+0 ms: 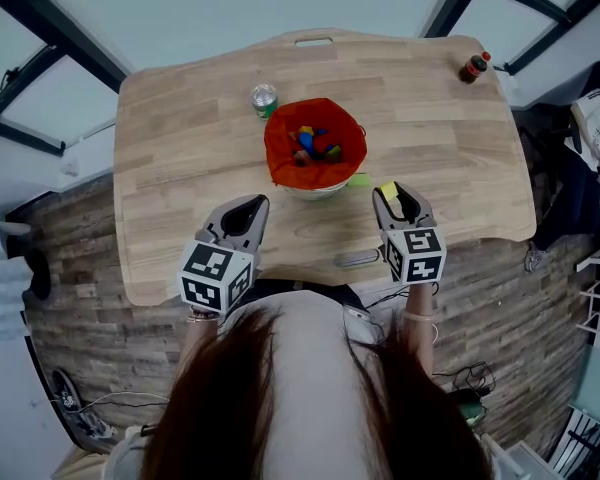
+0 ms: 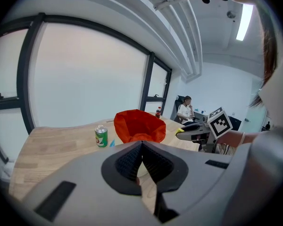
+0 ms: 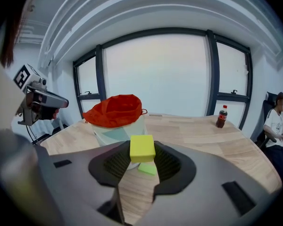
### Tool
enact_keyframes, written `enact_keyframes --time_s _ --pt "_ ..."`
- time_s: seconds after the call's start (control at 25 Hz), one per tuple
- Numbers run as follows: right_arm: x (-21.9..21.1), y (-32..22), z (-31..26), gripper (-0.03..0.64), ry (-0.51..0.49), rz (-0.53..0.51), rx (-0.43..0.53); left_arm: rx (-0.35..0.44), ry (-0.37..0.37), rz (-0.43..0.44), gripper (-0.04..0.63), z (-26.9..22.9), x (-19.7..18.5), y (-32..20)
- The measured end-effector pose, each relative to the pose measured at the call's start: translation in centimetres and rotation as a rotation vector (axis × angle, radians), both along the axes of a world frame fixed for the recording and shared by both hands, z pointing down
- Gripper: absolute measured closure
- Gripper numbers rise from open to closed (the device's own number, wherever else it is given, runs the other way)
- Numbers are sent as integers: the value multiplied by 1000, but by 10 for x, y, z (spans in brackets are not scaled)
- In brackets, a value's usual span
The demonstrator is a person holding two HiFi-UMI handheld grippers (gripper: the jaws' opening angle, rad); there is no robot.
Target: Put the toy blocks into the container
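The right gripper [image 3: 142, 155] gripped a yellow block [image 3: 142, 148] just right of the red-lined container [image 1: 280, 158] — the transfer step. The left gripper [image 2: 141, 147] was closed and empty. Next, probably: carry over the rim and release — a green block [image 3: 147, 168] lay nearby.

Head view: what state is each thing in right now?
Container: open, blocks inside.
Yellow block: gripped, off the table.
Green block: lying on table beside container.
Can: upright.
Bottle: upright, capped.
Left gripper: shut, empty.
Right gripper: shut on yellow block.
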State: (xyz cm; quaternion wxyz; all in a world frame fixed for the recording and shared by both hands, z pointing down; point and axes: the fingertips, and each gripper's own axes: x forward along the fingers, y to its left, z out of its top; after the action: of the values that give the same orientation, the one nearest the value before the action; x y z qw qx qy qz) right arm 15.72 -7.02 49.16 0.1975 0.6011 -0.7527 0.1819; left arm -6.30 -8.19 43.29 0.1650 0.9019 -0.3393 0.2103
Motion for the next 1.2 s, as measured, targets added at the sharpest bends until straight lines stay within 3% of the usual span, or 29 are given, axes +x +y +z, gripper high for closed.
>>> enact_keyframes --time_s 0.6,1.2 --pt "-15 -5 -38 454 -30 -9 86 2 19 15 586 -1 -2 -5" --pt "-36 -29 -63 454 -89 -49 163 5 44 -59 586 -2 -28 -10"
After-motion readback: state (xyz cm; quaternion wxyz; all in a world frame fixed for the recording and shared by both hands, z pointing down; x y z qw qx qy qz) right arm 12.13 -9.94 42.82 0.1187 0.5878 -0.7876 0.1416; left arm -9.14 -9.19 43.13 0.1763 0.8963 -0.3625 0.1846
